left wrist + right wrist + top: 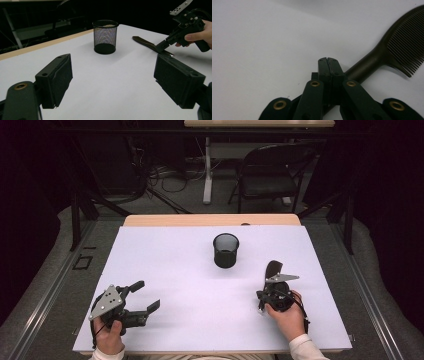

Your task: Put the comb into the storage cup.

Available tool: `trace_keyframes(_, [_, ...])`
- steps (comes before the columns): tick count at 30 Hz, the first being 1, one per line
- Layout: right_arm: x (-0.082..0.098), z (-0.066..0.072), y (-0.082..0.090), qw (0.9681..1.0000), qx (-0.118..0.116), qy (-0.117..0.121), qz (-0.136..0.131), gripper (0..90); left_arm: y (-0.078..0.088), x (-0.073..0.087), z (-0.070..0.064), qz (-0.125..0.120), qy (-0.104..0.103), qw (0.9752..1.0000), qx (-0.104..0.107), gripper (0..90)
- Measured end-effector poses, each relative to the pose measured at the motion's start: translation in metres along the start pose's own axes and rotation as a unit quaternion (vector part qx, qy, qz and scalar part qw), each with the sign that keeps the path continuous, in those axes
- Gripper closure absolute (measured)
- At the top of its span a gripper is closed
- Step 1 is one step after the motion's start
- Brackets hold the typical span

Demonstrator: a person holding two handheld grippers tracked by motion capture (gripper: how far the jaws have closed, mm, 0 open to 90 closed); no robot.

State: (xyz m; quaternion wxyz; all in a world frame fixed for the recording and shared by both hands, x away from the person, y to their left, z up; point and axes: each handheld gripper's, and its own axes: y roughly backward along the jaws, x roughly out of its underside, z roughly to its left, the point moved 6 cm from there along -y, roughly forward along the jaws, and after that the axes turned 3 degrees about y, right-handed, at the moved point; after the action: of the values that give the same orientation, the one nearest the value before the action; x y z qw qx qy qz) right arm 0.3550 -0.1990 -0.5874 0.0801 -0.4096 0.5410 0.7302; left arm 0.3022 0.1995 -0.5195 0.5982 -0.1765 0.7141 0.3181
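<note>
Your right gripper has its 2 jaws pressed together, and in the right gripper view they meet with no gap showing between them. Whether the comb is pinched there or merely passes beneath them, you cannot tell from that view: its dark handle emerges from behind the closed jaw tips and runs up to the right, widening into the toothed head. In the left gripper view, the same gripper comes down onto the near end of the comb, which lies flat on the white table. From the high view, the comb pokes out beyond the jaws toward the far side, just right of the black mesh cup and apart from it.

Your left gripper hangs over the near left of the table with its jaws spread wide and nothing between them.

No brand, label or writing can be read on any of these things.
</note>
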Motion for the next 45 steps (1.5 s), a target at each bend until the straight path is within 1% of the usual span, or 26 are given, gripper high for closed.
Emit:
trace_keyframes(5, [0.002, -0.003, 0.001, 1.0, 0.0, -0.006, 0.001, 90.0, 0.0, 0.0, 0.0, 0.0, 0.0, 1.0, 0.0, 15.5])
trace_keyframes(6, [0.003, -0.005, 0.003, 1.0, 0.004, -0.007, 0.002, 90.0, 0.0, 0.0, 0.0, 0.0, 0.0, 1.0, -0.005, 15.5])
trace_keyframes(7, [0.003, -0.005, 0.003, 1.0, 0.004, -0.007, 0.002, 90.0, 0.0, 0.0, 0.0, 0.0, 0.0, 1.0, 0.0, 15.5])
trace_keyframes(8, [0.004, -0.005, 0.003, 0.9999, 0.005, -0.01, 0.001, 90.0, 0.0, 0.0, 0.0, 0.0, 0.0, 1.0, -0.005, 15.5])
trace_keyframes(10, [0.005, -0.007, 0.004, 0.9999, 0.006, -0.012, 0.002, 90.0, 0.0, 0.0, 0.0, 0.0, 0.001, 1.0, -0.005, 15.5])
trace_keyframes(11, [0.006, -0.008, 0.005, 0.9999, 0.005, -0.015, 0.0, 90.0, 0.0, 0.0, 0.0, 0.0, 0.001, 1.0, -0.002, 15.4])
trace_keyframes(27, [0.01, -0.023, 0.012, 0.9993, 0.016, -0.033, 0.0, 90.0, 0.0, 0.0, 0.001, -0.002, 0.003, 1.0, -0.002, 15.5])
trace_keyframes(31, [0.01, -0.026, 0.013, 0.9992, 0.018, -0.036, -0.001, 90.0, 0.0, 0.0, 0.001, -0.002, 0.004, 1.0, -0.002, 15.5])
trace_keyframes(34, [0.01, -0.029, 0.014, 0.9992, 0.023, -0.032, 0.0, 90.0, 0.0, 0.0, 0.001, -0.002, 0.004, 1.0, -0.002, 15.4])
trace_keyframes(37, [0.01, -0.03, 0.014, 0.9991, 0.023, -0.036, 0.0, 90.0, 0.0, 0.001, 0.001, -0.002, 0.004, 1.0, -0.002, 15.4])
trace_keyframes(45, [0.01, -0.033, 0.014, 0.9991, 0.023, -0.035, -0.001, 90.0, 0.0, 0.001, 0.001, -0.001, 0.004, 1.0, -0.002, 15.5])
